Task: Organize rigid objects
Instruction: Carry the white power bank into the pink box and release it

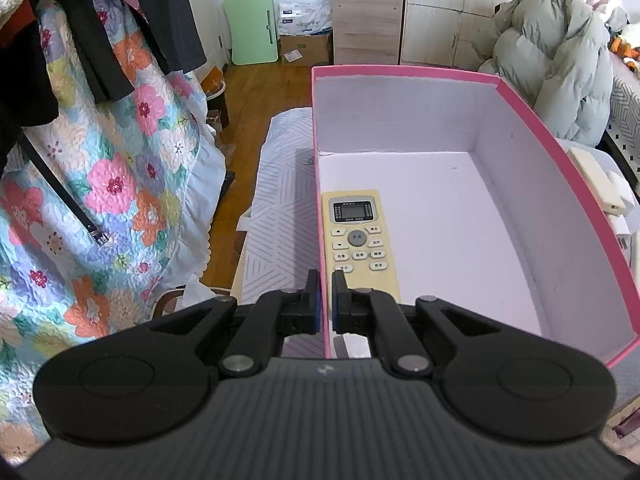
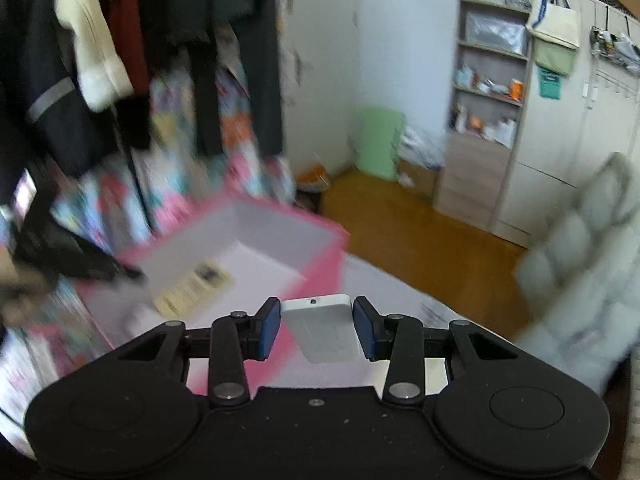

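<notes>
Box (image 1: pixel 520 184): pink, holds one remote (image 1: pixel 360 240).
Left gripper (image 1: pixel 326 296): clamped on box wall.
Right gripper (image 2: pixel 316 328): gripping white block (image 2: pixel 322 328).

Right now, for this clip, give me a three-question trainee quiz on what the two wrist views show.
1. True or false: the yellowish remote lies inside the pink box.
2. What sits between the right gripper fingers? A) a white rectangular object B) a belt C) a cup
3. Fill in: the left gripper straddles the box's near ____ wall.

Key: 1 true; 2 A; 3 left. The right wrist view is motion-blurred, so the white object's identity stays unclear. The left gripper's jaws stand nearly together, on either side of the thin box wall.
</notes>
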The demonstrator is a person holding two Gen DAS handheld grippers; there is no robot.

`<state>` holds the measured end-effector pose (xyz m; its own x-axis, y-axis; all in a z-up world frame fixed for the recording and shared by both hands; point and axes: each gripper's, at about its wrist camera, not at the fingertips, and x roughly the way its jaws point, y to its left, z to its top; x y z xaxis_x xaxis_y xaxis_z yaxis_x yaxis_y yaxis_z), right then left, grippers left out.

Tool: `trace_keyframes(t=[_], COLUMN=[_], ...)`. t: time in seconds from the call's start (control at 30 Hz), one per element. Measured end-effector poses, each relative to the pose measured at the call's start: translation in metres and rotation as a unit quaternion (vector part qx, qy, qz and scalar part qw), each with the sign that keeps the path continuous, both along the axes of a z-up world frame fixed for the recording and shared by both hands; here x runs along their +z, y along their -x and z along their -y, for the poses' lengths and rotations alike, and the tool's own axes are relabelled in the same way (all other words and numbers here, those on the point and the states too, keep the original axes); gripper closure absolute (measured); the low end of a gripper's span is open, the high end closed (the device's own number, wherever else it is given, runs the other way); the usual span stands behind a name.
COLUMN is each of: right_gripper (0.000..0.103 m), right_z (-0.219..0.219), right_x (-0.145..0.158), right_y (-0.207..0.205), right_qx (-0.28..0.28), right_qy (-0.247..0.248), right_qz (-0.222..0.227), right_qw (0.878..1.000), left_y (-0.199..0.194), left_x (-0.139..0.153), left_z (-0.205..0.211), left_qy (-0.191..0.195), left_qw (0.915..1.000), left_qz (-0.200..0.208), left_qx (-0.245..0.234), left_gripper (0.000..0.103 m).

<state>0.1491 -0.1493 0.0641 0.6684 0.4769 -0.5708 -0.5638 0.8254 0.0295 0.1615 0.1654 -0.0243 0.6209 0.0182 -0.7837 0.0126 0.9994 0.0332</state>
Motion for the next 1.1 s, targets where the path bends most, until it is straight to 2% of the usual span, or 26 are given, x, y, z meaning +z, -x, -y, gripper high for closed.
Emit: trace_keyframes(t=[0.1, 0.17, 0.3, 0.4, 0.53, 0.6, 0.7, 0.8, 1.1], right_gripper=[0.058, 0.058, 0.058, 0.058, 0.058, 0.058, 0.058, 0.058, 0.058], right_z=[-0.025, -0.044, -0.088, -0.114, -0.135, -0.144, -0.154, -0.149, -0.156], right_x=[0.001, -0.008, -0.04, -0.062, -0.072, -0.079, -0.094, -0.098, -0.09], right_y=[-0.007, -0.017, -0.043, -0.059, -0.062, -0.064, -0.068, -0.065, -0.049], right_qx=[0.036, 0.062, 0.077, 0.059, 0.012, 0.012, 0.018, 0.029, 0.046], right_qy=[-0.051, -0.072, -0.074, -0.076, -0.066, -0.047, -0.022, -0.027, 0.023], right_qz=[-0.002, -0.025, -0.081, -0.107, -0.079, -0.097, -0.146, -0.168, -0.157], right_qw=[0.998, 0.995, 0.991, 0.99, 0.995, 0.994, 0.989, 0.985, 0.986], left_y=[0.0, 0.0, 0.0, 0.0, 0.0, 0.0, 0.0, 0.001, -0.001], left_x=[0.0, 0.0, 0.0, 0.0, 0.0, 0.0, 0.0, -0.001, -0.001], left_z=[0.0, -0.001, -0.002, -0.002, -0.003, -0.004, -0.005, -0.007, -0.009], left_qy=[0.001, 0.005, 0.004, 0.004, 0.008, 0.011, 0.013, 0.019, 0.016], left_qw=[1.0, 1.0, 1.0, 1.0, 1.0, 0.9999, 0.9999, 0.9998, 0.9998], left_qz=[0.0, -0.002, -0.004, -0.003, -0.001, -0.001, 0.002, 0.003, 0.003], left_qx=[0.0, 0.001, -0.004, -0.006, -0.005, -0.005, -0.007, -0.009, -0.01], left_gripper=[0.1, 0.1, 0.1, 0.1, 0.1, 0.1, 0.1, 0.099, 0.099])
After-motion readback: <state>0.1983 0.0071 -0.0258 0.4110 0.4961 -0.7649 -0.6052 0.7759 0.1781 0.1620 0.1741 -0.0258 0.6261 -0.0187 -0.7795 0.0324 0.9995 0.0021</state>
